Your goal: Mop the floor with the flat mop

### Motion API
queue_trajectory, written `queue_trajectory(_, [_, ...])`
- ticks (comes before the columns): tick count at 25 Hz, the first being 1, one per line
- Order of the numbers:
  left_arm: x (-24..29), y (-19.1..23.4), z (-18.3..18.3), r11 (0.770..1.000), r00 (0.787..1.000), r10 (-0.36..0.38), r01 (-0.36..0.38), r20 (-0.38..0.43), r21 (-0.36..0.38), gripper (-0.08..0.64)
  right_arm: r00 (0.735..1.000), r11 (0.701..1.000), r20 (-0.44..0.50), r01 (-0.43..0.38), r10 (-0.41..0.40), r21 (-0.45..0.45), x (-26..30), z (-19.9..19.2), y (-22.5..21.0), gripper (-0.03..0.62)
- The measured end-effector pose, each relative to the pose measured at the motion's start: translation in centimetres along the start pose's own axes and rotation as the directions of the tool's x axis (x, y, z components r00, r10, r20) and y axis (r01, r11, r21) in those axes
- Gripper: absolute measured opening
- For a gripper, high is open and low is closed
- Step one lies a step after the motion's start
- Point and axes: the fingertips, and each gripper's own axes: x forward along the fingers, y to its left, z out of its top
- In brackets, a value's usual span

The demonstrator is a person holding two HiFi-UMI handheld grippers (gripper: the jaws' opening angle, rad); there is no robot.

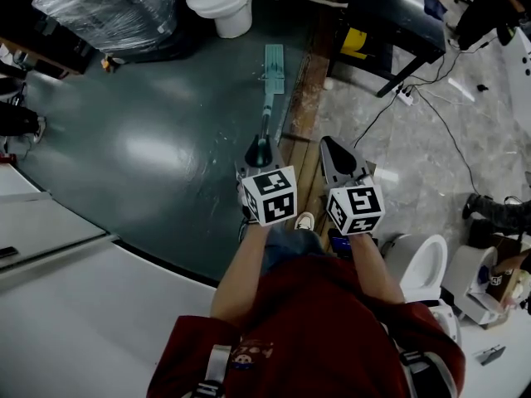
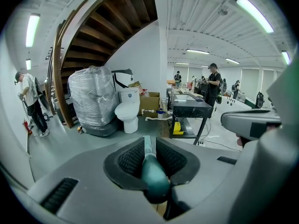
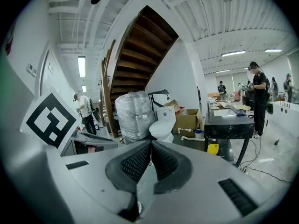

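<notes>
The flat mop lies out in front of me on the dark green floor (image 1: pixel 149 139). Its teal head (image 1: pixel 273 66) points toward the far side, and the thin handle (image 1: pixel 267 113) runs back to my left gripper (image 1: pixel 260 145). That gripper is shut on the handle. In the left gripper view the rounded teal handle end (image 2: pixel 154 177) sits clamped between the ribbed pads (image 2: pixel 131 158) of the left gripper (image 2: pixel 149 146). My right gripper (image 1: pixel 331 146) hovers just right of the left one, above the wooden strip. The right gripper (image 3: pixel 150 144) is shut, its jaws meeting at the tips with nothing between them.
A white toilet (image 1: pixel 222 0) and a plastic-wrapped pallet (image 1: pixel 108 8) stand at the far edge. A black table (image 1: pixel 390 31) with cables and a power strip (image 1: pixel 404 96) is at the right. A wooden strip (image 1: pixel 300 106) borders the green floor. Another toilet (image 1: pixel 421 268) stands near right.
</notes>
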Motion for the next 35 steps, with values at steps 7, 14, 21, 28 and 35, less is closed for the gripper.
queue_trajectory(7, [3.7, 1.1, 1.7, 1.0, 1.0, -0.014, 0.014, -0.005, -0.005, 0.091, 1.0, 1.0, -0.007, 0.008, -0.008, 0.003, 3.9, 0.6, -0.8, 0.02])
queue_trajectory(14, [8.1, 2.4, 2.6, 1.0, 0.999, -0.027, 0.026, -0.021, -0.015, 0.091, 0.999, 1.0, -0.022, 0.024, -0.023, 0.008, 8.1, 1.0, -2.1, 0.02])
queue_trajectory(21, [12.8, 3.6, 4.0, 0.999, 0.999, -0.044, 0.044, -0.027, -0.021, 0.091, 0.998, 0.999, -0.035, 0.051, -0.051, 0.011, 12.8, 1.0, -3.8, 0.02])
queue_trajectory(28, [17.6, 5.7, 5.3, 0.998, 0.998, -0.061, 0.06, -0.031, -0.027, 0.089, 0.997, 0.998, -0.032, 0.064, -0.064, 0.002, 18.3, 1.6, -4.0, 0.02])
queue_trajectory(35, [21.8, 6.7, 6.5, 0.997, 0.997, -0.069, 0.068, -0.033, -0.022, 0.089, 0.996, 0.997, -0.038, 0.077, -0.077, 0.013, 21.3, 1.8, -4.6, 0.02])
